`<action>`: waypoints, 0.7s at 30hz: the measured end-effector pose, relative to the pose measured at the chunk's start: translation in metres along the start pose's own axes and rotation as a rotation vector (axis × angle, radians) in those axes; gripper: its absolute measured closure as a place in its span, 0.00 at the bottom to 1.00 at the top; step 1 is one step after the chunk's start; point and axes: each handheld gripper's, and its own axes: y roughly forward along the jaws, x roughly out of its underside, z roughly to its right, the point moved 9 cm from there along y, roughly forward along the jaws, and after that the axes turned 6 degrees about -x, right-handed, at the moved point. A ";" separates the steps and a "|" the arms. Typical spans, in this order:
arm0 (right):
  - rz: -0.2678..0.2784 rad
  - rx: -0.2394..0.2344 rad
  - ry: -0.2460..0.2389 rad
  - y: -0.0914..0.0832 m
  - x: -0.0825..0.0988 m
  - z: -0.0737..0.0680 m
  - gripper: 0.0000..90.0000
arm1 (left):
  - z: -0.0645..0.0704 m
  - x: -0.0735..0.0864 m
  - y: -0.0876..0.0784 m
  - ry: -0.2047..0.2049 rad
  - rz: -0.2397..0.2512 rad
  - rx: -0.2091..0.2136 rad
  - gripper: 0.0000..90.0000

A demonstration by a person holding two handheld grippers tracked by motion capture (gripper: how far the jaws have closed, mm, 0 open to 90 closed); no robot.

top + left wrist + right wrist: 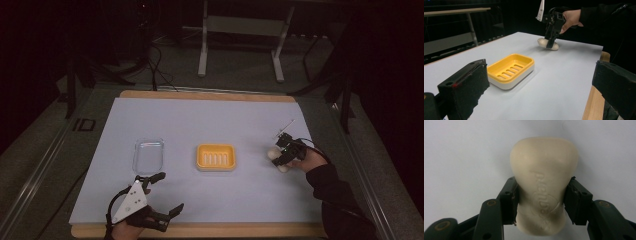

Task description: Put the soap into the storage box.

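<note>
From the high view, a pale sheet (210, 125) covers a wooden table (200, 231) in a dark room, with a grey metal frame (240, 30) standing on the floor beyond. On the sheet lie a clear plastic lid (148, 155) at left and an empty yellow soap dish (216, 157) in the middle, well apart. The left gripper (163, 193) rests near the table's front edge, jaws spread wide with nothing between them; the right gripper (280, 156) is down on a cream soap bar (276, 159) to the right of the dish. In the left gripper view, the soap dish (510, 70) sits empty, its slotted floor bare, and the soap bar (548, 43) lies on the sheet beyond it. In the right gripper view, both pads clamp the soap bar (544, 177) at its waist.
</note>
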 end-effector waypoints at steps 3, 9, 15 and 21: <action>0.012 0.000 -0.010 -0.003 -0.003 -0.001 0.55 | 0.000 0.000 0.000 0.000 -0.001 0.001 0.01; 0.024 -0.016 -0.045 -0.009 -0.010 -0.005 0.55 | 0.000 0.000 0.000 -0.001 -0.002 0.001 0.01; 0.007 -0.011 -0.084 -0.015 -0.014 -0.008 0.55 | 0.000 0.000 0.000 -0.001 -0.001 0.003 0.01; 0.038 -0.031 -0.147 -0.023 -0.023 -0.014 0.55 | 0.001 0.000 0.000 -0.001 -0.002 0.003 0.01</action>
